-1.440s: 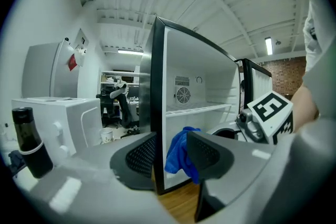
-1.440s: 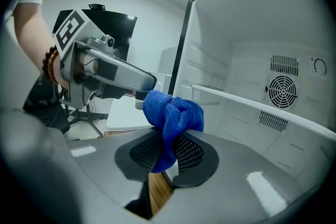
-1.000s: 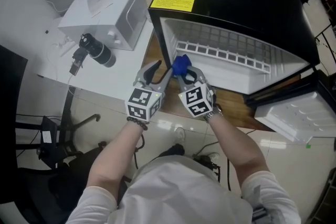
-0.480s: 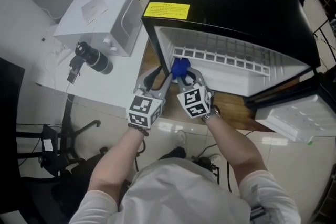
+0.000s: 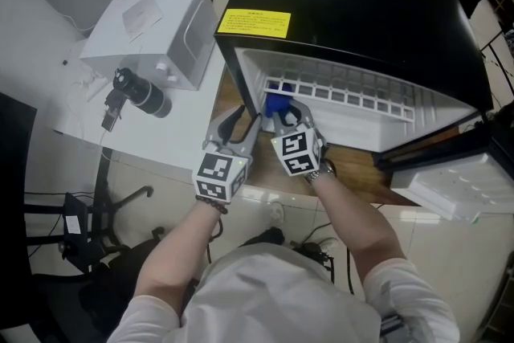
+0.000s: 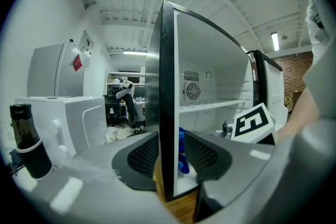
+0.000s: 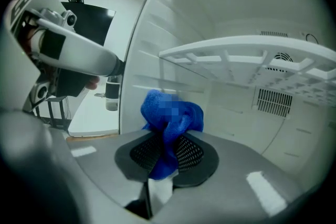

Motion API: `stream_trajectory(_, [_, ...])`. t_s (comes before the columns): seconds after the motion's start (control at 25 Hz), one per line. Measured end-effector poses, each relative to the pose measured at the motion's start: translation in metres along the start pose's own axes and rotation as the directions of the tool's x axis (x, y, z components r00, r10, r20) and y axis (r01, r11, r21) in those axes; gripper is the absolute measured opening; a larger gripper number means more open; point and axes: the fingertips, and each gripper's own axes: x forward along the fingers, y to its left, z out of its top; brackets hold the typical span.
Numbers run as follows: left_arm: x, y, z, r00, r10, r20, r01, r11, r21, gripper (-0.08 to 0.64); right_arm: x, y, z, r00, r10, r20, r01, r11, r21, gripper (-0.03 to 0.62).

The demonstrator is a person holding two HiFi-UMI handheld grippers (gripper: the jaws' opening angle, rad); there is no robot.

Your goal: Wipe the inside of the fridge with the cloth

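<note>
The black fridge (image 5: 353, 4) stands open, its white inside facing me. My right gripper (image 5: 281, 115) is shut on a bunched blue cloth (image 5: 277, 104) just inside the opening at its left, below the shelf (image 7: 252, 52). In the right gripper view the cloth (image 7: 170, 113) sticks up between the pads of that gripper (image 7: 167, 152). My left gripper (image 5: 239, 120) straddles the front edge of the fridge's left wall (image 6: 166, 113). Its jaws have just been closing round that edge. A gap still shows beside the right jaw of the left gripper (image 6: 170, 157), with the cloth (image 6: 181, 152) seen through it.
A white box-shaped appliance (image 5: 157, 28) and a black bottle (image 5: 140, 92) stand on the white table left of the fridge. The fridge door (image 5: 458, 189) hangs open at the right. A wooden board (image 5: 353, 165) lies under the fridge front.
My right gripper has carried the blue cloth forward, further into the fridge opening. The left gripper has stayed at the wall edge, with its jaws narrower.
</note>
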Motion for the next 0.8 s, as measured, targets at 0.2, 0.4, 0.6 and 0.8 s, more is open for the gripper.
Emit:
stream_trajectory(0.2, [0.006,0.0,0.002,1.0,0.002,0.006,-0.002,1.0,-0.009,0.149,0.009,-0.01,0.0,1.0,-0.029,0.007,0.029,0.999,0.029,0.052])
stream_trajectory(0.4, [0.009,-0.002,0.003,1.0,-0.009,0.009,0.009,1.0,-0.022,0.167,0.02,-0.02,-0.002,0.998,-0.063,0.015,0.062,0.996,0.063,0.052])
stream_trajectory(0.6, [0.009,-0.003,0.003,0.999,-0.031,0.02,0.032,0.999,-0.027,0.172,0.031,-0.031,-0.005,0.995,-0.097,0.013,0.095,0.992,0.085,0.052])
stream_trajectory(0.8, [0.009,-0.002,0.003,0.999,-0.032,0.024,0.033,0.999,-0.033,0.176,0.04,-0.039,-0.007,0.992,-0.123,0.01,0.121,0.986,0.118,0.052])
